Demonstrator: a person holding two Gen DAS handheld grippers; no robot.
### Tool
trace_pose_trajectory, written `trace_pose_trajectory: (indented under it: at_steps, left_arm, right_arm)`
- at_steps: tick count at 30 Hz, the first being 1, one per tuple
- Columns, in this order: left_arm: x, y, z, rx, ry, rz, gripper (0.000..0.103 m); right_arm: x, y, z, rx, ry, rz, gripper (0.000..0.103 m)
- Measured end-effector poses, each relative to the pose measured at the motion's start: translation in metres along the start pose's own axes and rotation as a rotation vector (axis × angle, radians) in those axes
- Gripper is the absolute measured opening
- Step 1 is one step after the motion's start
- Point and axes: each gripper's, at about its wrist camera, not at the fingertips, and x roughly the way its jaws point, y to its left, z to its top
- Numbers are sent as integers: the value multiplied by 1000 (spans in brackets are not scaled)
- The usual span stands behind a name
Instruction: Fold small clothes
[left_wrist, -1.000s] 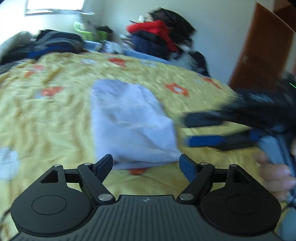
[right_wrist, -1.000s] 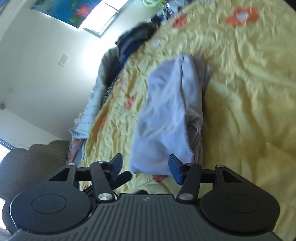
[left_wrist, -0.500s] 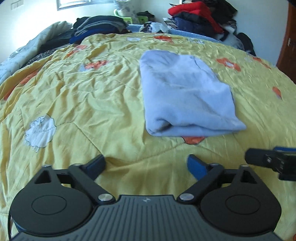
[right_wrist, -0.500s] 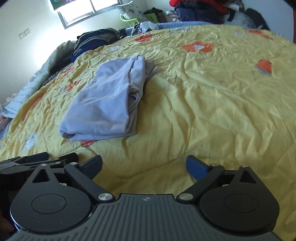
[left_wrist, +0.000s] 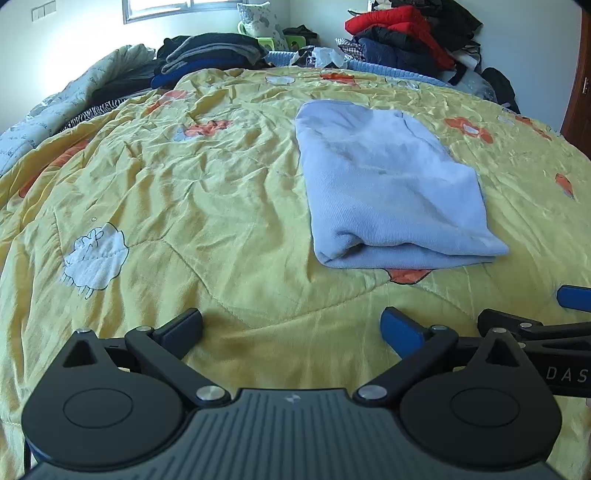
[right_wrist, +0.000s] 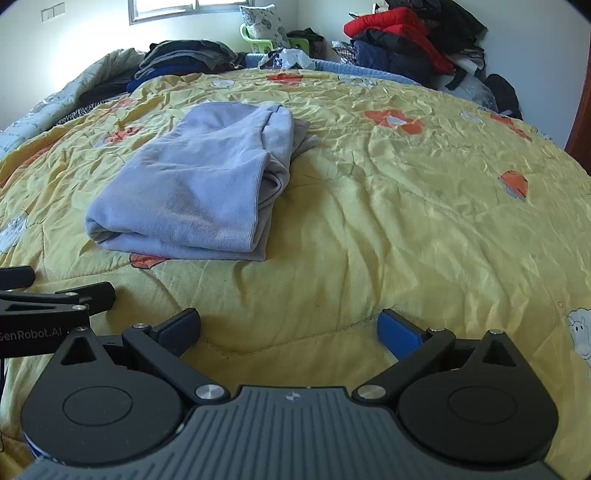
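A light blue garment (left_wrist: 388, 192) lies folded in a thick rectangle on the yellow flowered bedspread (left_wrist: 184, 206). My left gripper (left_wrist: 291, 325) hovers near the bed's front, short of the garment's near folded edge, jaws wide open with nothing between them. In the right wrist view the same garment (right_wrist: 192, 184) lies ahead to the left, with its layered side edges facing right. My right gripper (right_wrist: 288, 323) is also wide open and empty above bare bedspread (right_wrist: 406, 221). Each gripper shows at the edge of the other's view, side by side.
Piles of clothes line the bed's far edge: a red and dark heap (left_wrist: 399, 40) at the right and dark folded items (left_wrist: 210, 51) at the left. A pale quilt (left_wrist: 37, 118) hangs at the far left. A brown door (left_wrist: 578, 92) stands at the right.
Both grippers opened wider and drew back from the garment, which now lies free on the bed. The right gripper rolled level and moved off beside the left one.
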Motion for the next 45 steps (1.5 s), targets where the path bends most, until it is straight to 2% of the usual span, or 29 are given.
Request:
trace_pose_trajectory:
  at_steps: [7,27,45]
  left_arm:
    - [2,0,3,-5,17,5,103]
    - [3,0,0,-14,-31,13,103]
    - [3,0,0,-14,-30,13,103]
  right_arm:
    - [1,2,6,5,55,-5,103]
    - [0,3,0,29,18,-15,102]
    - [0,3,0,29,22,-14,102]
